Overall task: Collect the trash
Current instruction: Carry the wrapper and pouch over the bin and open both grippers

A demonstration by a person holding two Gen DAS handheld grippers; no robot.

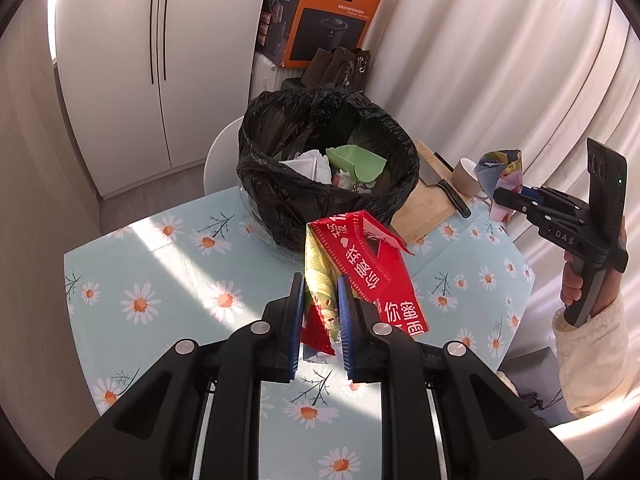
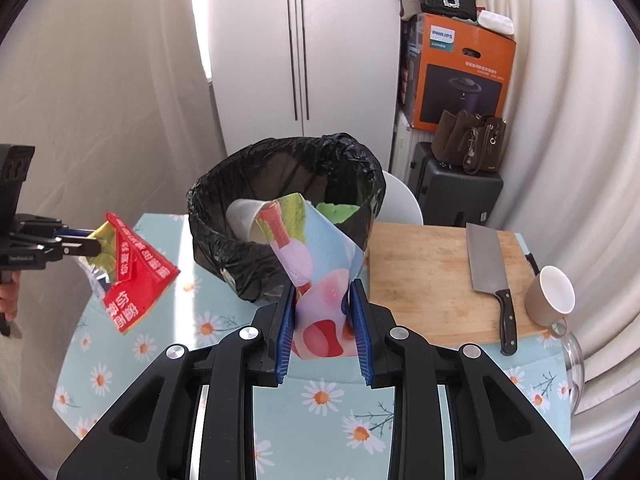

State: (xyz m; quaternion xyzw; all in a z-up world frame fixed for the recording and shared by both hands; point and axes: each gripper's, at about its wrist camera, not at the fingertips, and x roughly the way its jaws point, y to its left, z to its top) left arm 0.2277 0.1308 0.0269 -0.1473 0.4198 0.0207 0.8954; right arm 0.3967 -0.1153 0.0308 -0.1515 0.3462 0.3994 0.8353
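My left gripper (image 1: 320, 284) is shut on a crumpled red wrapper (image 1: 368, 264) with white characters and a yellow-green inside, held above the daisy tablecloth just short of the bin. The bin, lined with a black bag (image 1: 328, 160), holds paper and a green scrap. My right gripper (image 2: 323, 290) is shut on a pale blue and pink printed wrapper (image 2: 320, 252) that stands up in front of the bin (image 2: 288, 196). The right wrist view shows the left gripper (image 2: 94, 246) at the far left with the red wrapper (image 2: 138, 276) hanging from it. In the left wrist view, the right gripper (image 1: 500, 196) appears at the right.
A wooden cutting board (image 2: 432, 276) with a cleaver (image 2: 490, 272) lies right of the bin, a beige mug (image 2: 550, 296) at its corner. Behind stand a white chair (image 2: 402, 204), a dark case, a brown bag and an orange Philips box (image 2: 460, 76). Curtains hang on both sides.
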